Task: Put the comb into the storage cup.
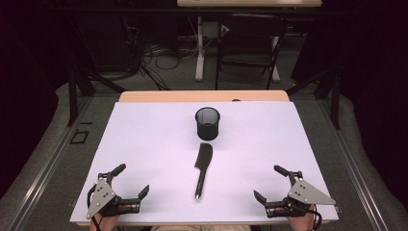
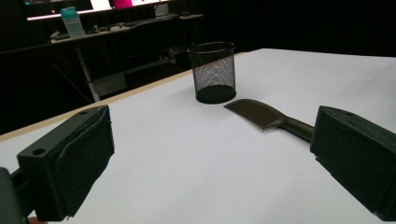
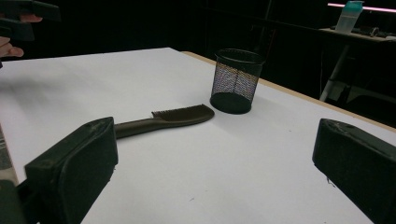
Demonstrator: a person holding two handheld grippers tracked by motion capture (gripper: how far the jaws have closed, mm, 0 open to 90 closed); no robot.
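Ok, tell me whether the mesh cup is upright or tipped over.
Upright. The mesh cup stands on its base on the white table, open rim facing up, with the comb lying flat just in front of it.

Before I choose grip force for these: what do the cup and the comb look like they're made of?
The cup looks like black wire mesh, probably painted metal: light passes through its fine grid wall, and its rim and base are solid bands. The comb looks like dark moulded plastic with a matte, faintly glossy finish: a smooth one-piece handle and fine teeth. Neither material is certain from looks alone.
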